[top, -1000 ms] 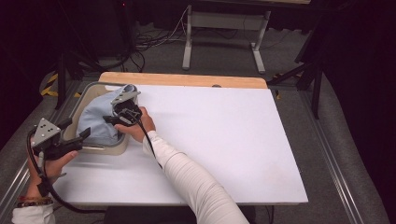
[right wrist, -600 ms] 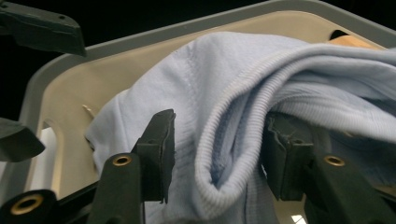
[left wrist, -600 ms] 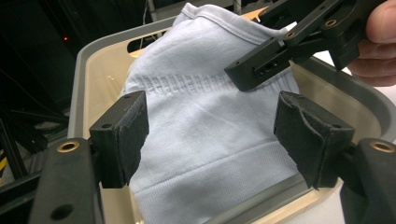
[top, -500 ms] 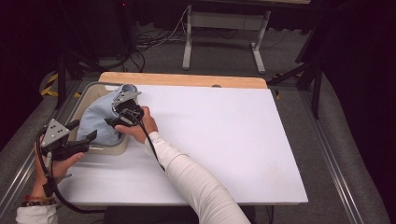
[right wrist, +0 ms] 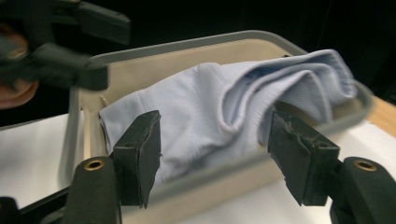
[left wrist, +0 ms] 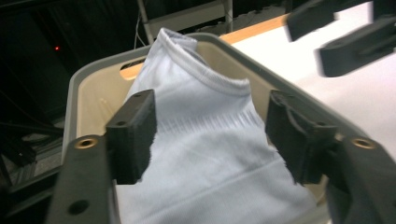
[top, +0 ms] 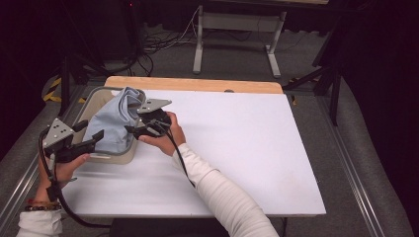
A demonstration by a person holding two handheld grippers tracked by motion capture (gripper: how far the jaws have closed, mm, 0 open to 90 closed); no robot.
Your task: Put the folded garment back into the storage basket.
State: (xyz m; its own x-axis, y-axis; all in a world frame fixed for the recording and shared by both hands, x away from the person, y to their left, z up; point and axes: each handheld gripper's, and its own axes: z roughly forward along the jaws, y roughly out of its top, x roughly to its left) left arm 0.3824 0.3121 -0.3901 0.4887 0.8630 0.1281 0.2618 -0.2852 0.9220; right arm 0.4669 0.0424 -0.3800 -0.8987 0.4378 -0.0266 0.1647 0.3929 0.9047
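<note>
Right gripper (top: 132,130), jaws just opened and empty, withdrawn from pale blue cloth (top: 112,123) in beige plastic bin (top: 109,158). Left gripper (top: 101,137), jaws closing though not yet gripping, nearer, cloth straight ahead.

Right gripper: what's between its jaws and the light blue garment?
In the right gripper view, the grey rim of the bin crosses between the right gripper, jaws just opening and empty, and the light blue garment.

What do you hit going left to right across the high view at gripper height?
Left gripper → beige bin with the light blue cloth in it → right gripper → bare white table top.
</note>
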